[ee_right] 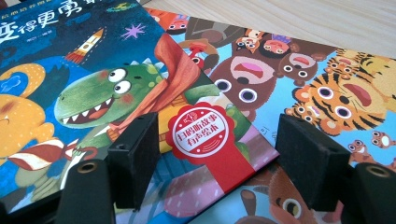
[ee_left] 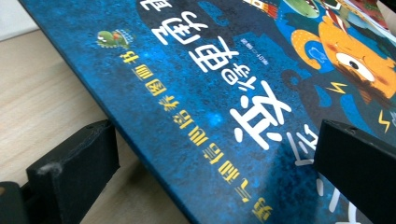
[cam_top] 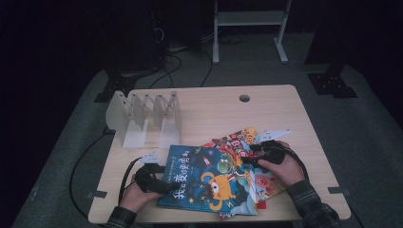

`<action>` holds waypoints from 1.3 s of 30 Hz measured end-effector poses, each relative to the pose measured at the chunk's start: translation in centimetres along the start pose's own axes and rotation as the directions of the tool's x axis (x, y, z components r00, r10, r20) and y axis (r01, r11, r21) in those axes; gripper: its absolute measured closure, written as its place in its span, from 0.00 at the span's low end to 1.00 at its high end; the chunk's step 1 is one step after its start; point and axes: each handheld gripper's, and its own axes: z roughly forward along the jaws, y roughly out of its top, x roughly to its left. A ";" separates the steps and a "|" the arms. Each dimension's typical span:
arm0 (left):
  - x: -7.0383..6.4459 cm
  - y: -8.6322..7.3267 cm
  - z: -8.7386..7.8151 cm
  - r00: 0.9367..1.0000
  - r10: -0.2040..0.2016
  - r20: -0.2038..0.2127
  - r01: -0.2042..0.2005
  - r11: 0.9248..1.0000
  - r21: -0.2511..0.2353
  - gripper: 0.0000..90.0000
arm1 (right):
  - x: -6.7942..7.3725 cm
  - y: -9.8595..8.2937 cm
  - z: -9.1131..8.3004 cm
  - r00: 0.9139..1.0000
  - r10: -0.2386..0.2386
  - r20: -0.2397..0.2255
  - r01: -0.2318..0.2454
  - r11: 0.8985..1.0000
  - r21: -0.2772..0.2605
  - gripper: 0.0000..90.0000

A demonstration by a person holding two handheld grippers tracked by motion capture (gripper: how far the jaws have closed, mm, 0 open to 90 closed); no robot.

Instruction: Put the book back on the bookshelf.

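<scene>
Left gripper [ee_left: 215, 163]: the jaws stand apart, clamping nothing. The dark blue hardcover picture book with white and yellow lettering [ee_left: 196, 93] runs between them, its left edge raised off the pale wooden table [ee_left: 37, 93]. The left-hand jaw sits beside and below that edge, on the table side; the right-hand jaw sits over the cover, among the white characters. Whether either jaw touches the book cannot be told. In the high view this gripper [cam_top: 159, 183] lies at the book's [cam_top: 199, 178] near left edge, held by the person's left hand [cam_top: 138, 194].

Right gripper [ee_right: 217, 163]: the jaws are spread, gripping nothing. Between them lie the blue book's corner with its round red seal [ee_right: 200, 130] and red ribbon strip, next to the green dinosaur in a red scarf [ee_right: 116, 98]. Under that corner lies a second picture book with a light blue cover of tigers and brown animals [ee_right: 299, 88], reaching past the right-hand jaw. Contact between the jaws and the covers cannot be made out. In the high view this gripper [cam_top: 259, 154] rests over the right part of the stack, held by the right hand [cam_top: 283, 168].

Obscured: the lower books are covered for the most part by the blue one, and their number cannot be told. The blue book's cover is cut off at the frame edges in both gripper views. The high view is dim; jaw tips there are hard to distinguish. A white rack of upright dividers [cam_top: 147, 116] stands well beyond the left gripper's jaws.
</scene>
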 end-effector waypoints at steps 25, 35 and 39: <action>0.0 0.0 0.3 1.000 -0.008 0.030 0.008 1.000 0.015 0.00 | 0.8 -2.0 -3.6 0.999 -0.042 0.025 0.041 0.998 0.045 0.75; 0.0 0.0 0.3 0.999 -0.008 0.034 0.007 1.000 0.020 0.00 | 2.3 -3.4 -4.7 0.997 -0.064 -0.040 0.066 0.996 0.064 0.97; 0.0 0.0 0.3 0.999 -0.008 0.034 0.008 1.000 0.020 0.00 | 3.0 -3.9 -4.8 0.995 -0.076 -0.066 0.080 0.994 0.069 0.98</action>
